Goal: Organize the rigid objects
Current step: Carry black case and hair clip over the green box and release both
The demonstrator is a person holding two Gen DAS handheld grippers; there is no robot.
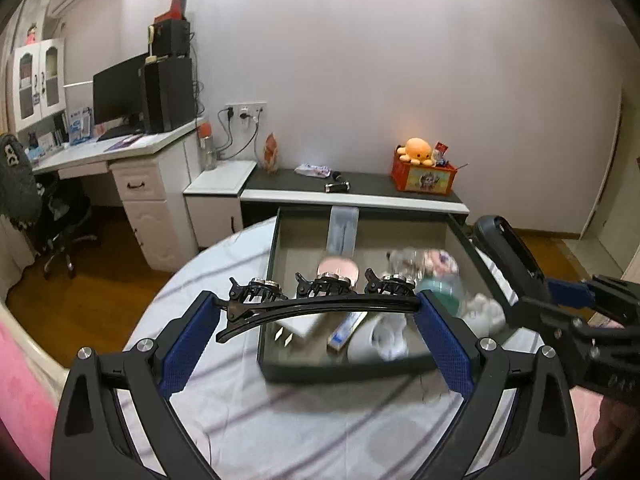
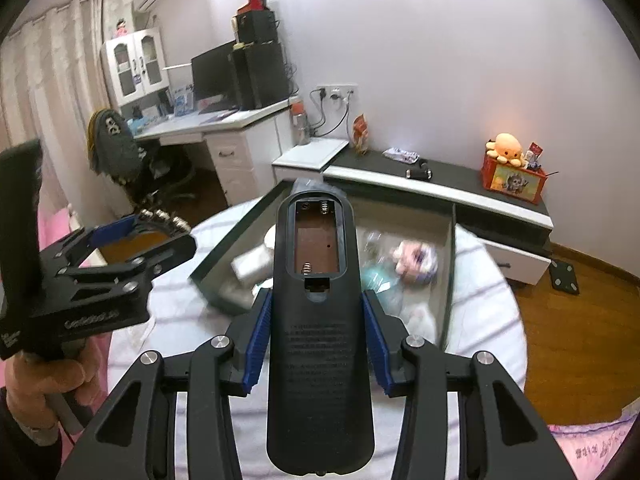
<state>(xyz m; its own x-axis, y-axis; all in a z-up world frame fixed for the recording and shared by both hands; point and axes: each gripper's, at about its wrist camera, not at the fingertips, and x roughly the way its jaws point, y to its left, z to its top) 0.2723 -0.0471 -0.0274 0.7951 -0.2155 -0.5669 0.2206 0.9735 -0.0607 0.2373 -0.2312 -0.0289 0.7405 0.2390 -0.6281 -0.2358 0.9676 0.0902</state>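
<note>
Both hand-held grippers are black with blue ribbed pads point(image 1: 444, 344). The hair clip point(image 1: 320, 306) is black with silvery studs, and the remote control point(image 2: 318, 320) is black, brown inside its open battery bay. The sheet point(image 1: 300, 420) low in the frame is white with purple stripes. The toy octopus point(image 1: 418, 150) at upper right is orange, on an orange box point(image 1: 424, 180).
</note>
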